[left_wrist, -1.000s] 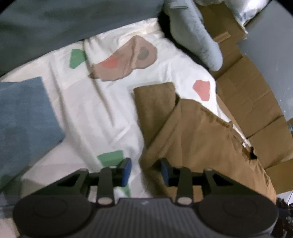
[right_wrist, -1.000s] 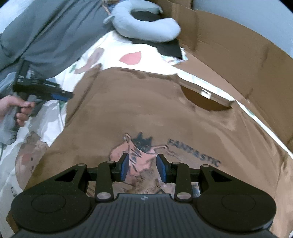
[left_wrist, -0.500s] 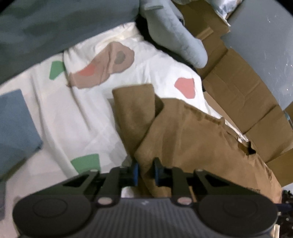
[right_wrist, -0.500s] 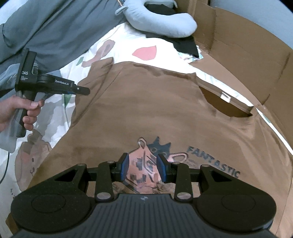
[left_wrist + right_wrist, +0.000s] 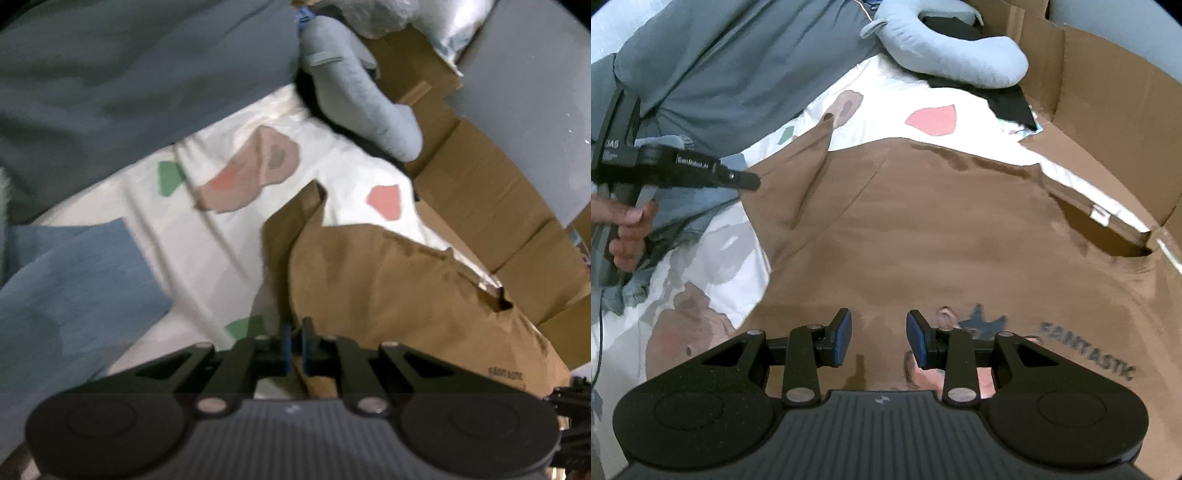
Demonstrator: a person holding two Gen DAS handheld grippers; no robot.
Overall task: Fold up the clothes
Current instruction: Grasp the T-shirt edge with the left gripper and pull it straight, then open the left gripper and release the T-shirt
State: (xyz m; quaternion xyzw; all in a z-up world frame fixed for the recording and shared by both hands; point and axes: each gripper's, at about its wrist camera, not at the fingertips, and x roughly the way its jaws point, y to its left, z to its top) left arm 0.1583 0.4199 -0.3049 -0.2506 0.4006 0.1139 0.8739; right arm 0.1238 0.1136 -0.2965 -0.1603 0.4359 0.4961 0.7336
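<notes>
A: Nearest, the right tongs (image 5: 878, 341) hang apart over the printed chest of the brown T-shirt (image 5: 942, 229), gripping nothing.

B: And the left tongs (image 5: 294, 345)?

A: Just closed, clamped on the shirt's left edge below the sleeve (image 5: 809, 162), which is tenting up.

B: The shirt lies across the patterned bed sheet (image 5: 229, 236), collar toward the cardboard (image 5: 1108, 110) on the right. The risk?

A: I'd guess a thin pinch slips, or the one-sided pull drags the whole shirt crooked.
</notes>
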